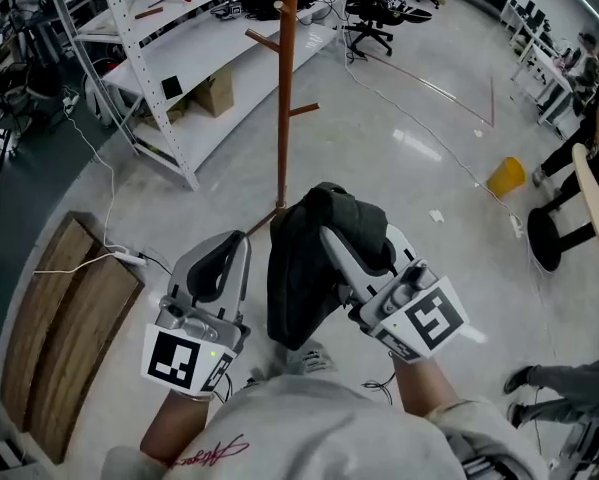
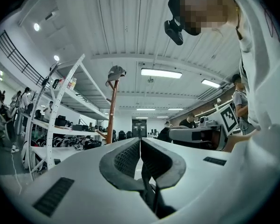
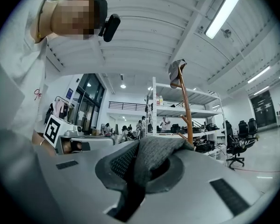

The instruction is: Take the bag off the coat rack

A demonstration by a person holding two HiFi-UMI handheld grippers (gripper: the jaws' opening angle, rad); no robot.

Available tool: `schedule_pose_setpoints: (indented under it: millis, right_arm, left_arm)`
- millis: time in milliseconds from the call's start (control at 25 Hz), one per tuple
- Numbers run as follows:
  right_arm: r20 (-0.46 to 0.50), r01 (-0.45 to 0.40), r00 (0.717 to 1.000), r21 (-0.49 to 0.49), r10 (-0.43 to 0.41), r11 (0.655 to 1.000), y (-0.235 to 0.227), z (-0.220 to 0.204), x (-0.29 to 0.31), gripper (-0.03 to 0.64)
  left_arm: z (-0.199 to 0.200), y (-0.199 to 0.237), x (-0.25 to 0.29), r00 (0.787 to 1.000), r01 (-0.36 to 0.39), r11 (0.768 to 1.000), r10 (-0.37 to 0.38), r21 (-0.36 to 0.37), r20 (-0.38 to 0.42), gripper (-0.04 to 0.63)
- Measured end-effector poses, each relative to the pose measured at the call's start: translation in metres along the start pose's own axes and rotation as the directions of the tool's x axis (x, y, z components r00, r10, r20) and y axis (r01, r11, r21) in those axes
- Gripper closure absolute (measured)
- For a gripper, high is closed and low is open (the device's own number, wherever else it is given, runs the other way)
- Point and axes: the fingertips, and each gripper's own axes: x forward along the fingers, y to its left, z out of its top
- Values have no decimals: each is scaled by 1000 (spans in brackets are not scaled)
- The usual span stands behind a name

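Two hand-held grippers and one dark bag [image 1: 297, 278] fill the near part of the head view, above a pale grey floor. Far behind them we see one white shelving unit [image 1: 169, 63] at the left and one brown coat rack [image 1: 282, 98], whose upright pole carries two short pegs that show from above.

Only the head view shows the whole bag. It hangs clear of the coat rack, near the person and just on the near side of the pole's foot. Its long axis runs from far to near in that view: the gathered top is at the far end, in the jaws, and the loose body droops toward the person's feet.

Only the two gripper views, which look up from low down, show the top of the rack. There we count one grey cap [image 2: 116, 72] on the pole's tip.

The right gripper [image 1: 327, 233] is clamped on the bag. Its own view shows a fold of grey fabric pinched between its two dark pads.

The left gripper [image 2: 140, 143] is just to the left of the bag. Its two jaws are pressed together, pad against pad, with nothing between them. Its view also shows the right gripper off to the right, with one marker cube [image 2: 227, 117] on it.
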Motion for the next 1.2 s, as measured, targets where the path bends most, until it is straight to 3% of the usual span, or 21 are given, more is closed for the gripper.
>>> schedule_pose_setpoints:
  millis: [560, 960, 1200]
  right_arm:
    - [29, 23, 999, 3, -23, 1000, 98, 24, -40, 581]
    - [1, -28, 1000, 30, 28, 999, 150, 25, -70, 580]
    - [-5, -45, 999, -2, 45, 999, 163, 25, -81, 580]
  left_arm:
    - [25, -41, -97, 998, 56, 998, -55, -20, 18, 577]
    - [34, -59, -125, 998, 53, 998, -53, -34, 22, 577]
    - [35, -74, -131, 998, 55, 998, -55, -30, 24, 577]
